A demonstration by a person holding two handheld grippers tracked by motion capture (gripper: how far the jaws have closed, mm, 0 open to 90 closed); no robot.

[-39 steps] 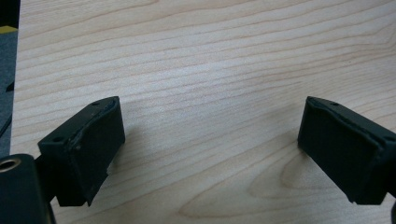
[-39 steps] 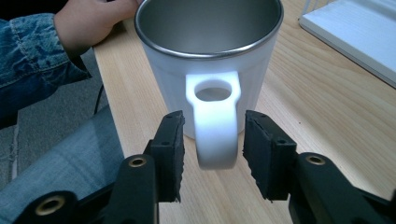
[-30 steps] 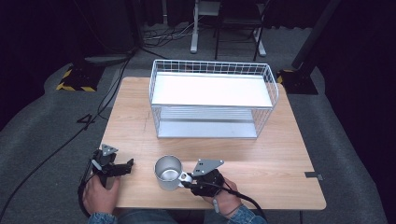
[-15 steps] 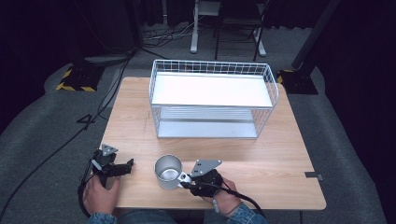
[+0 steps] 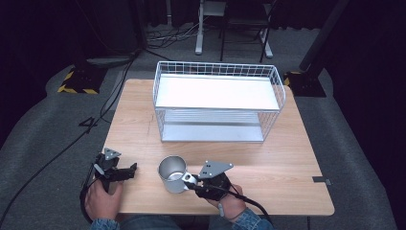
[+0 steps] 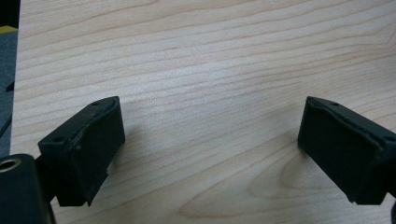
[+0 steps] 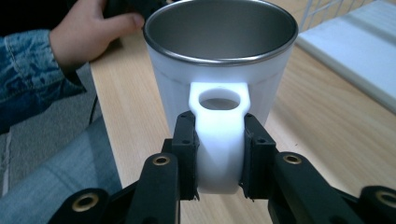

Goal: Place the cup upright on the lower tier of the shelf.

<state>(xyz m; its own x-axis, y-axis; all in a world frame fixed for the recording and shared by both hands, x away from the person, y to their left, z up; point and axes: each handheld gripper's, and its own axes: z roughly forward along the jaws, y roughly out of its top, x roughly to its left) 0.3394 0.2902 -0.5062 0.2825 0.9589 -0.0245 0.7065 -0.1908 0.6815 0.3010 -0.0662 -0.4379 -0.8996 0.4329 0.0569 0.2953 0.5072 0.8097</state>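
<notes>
The light wooden bench (image 5: 287, 158) carried a white wire two-tier basket rack (image 5: 218, 103) at its far half; near the front edge stood the white steel-lined mug (image 5: 172, 173), upright; the right hand-held gripper (image 7: 218, 154) clamped its white handle (image 7: 218, 140); the left hand-held gripper (image 6: 210, 140) rested wide apart, holding nothing, well left of the mug.

A fixed high camera looks forward and down over the whole wooden table (image 5: 287, 158). The left gripper camera faces bare tabletop very closely. The right gripper camera looks along its jaws, close to the mug (image 7: 219, 60), also seen from above
</notes>
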